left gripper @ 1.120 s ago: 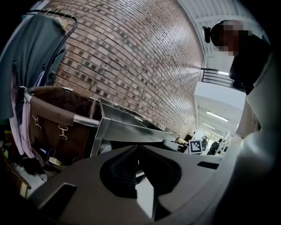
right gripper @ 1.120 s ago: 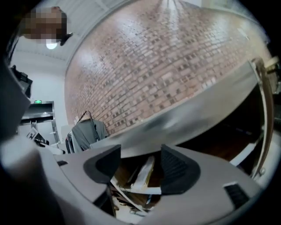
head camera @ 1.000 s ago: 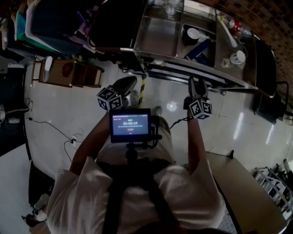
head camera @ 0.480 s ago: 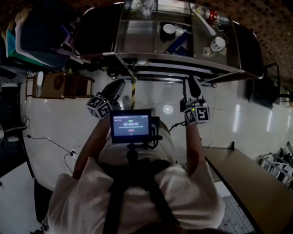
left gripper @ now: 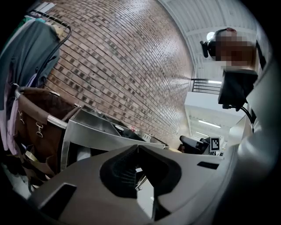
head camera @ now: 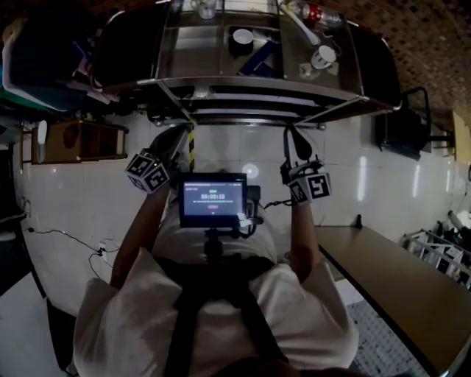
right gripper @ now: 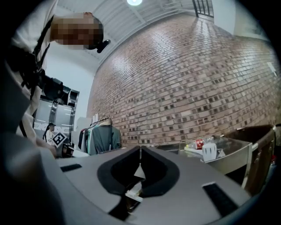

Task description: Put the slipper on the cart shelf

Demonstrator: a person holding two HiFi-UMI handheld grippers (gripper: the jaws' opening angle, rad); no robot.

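Your left tool [left gripper: 137,146] was pressed together, your right tool [right gripper: 140,148] just closed on nothing; swinging forward, you could have struck the grey stainless-steel cart [head camera: 243,85] ahead.

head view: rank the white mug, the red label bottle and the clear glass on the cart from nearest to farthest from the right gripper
1. white mug, right side of the cart top, closest ahead of the right gripper
2. red label bottle, back right
3. clear glass, back edge, further left
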